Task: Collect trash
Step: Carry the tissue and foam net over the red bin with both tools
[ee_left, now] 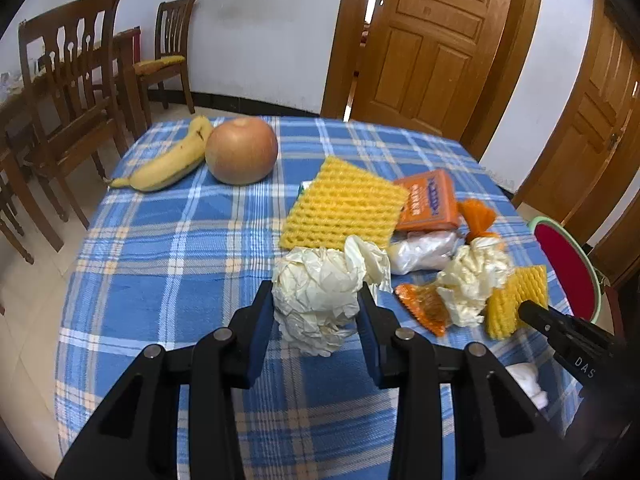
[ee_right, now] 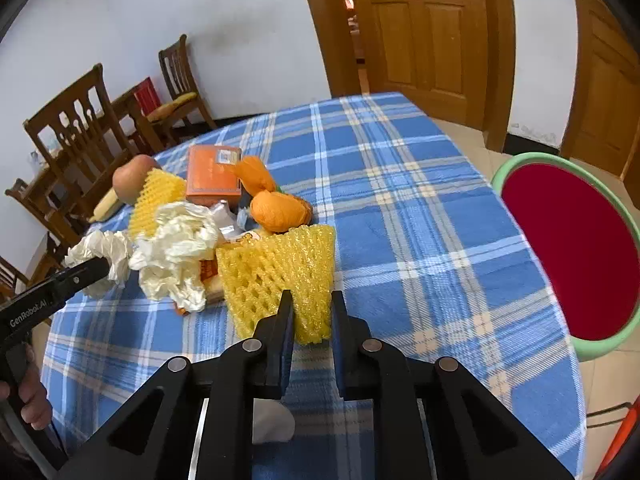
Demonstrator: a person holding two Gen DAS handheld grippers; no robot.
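Crumpled paper ball (ee_left: 316, 292) at the near edge of the trash pile on the plaid table (ee_left: 180, 240), pinched between the left gripper (ee_left: 316, 304) fingers for lifting. The right gripper (ee_right: 310, 312) clamps 1 yellow foam net (ee_right: 280, 272). Counted: 2 paper wads, 2 foam nets, 1 orange box (ee_left: 434, 200), 1 banana (ee_left: 168, 160), 1 apple (ee_left: 242, 150).

A crumpled paper ball (ee_left: 316, 296) is clamped between the left gripper (ee_left: 316, 300) fingers; a banana (ee_left: 168, 160) and an apple (ee_left: 242, 150) are seen far left.
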